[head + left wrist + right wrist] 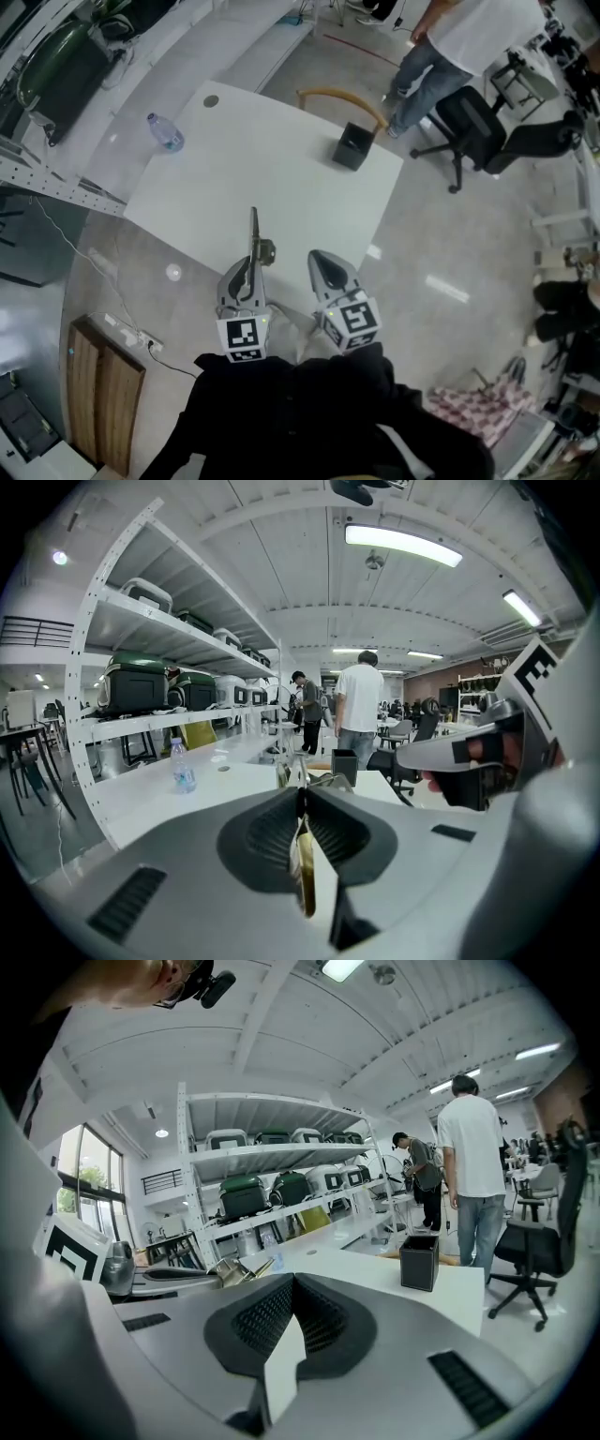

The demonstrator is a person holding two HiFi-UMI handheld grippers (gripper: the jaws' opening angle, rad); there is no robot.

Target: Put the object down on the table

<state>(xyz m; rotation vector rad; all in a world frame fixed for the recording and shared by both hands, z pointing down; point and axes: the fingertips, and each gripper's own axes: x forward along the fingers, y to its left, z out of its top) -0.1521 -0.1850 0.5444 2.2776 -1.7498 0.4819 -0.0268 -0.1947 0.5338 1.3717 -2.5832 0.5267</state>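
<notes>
Clamping thin brass object (254, 230) in L gripper (250, 267); R gripper (323, 264) closed

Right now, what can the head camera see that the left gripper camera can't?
Only the head view shows the brown wooden panel on the floor. Only the left gripper view shows the long ceiling light and a person in dark clothes farther back. Both show the white table, the clear plastic water bottle, the black square box, and the thin gold-coloured metal object that the left gripper is shut on.
</notes>
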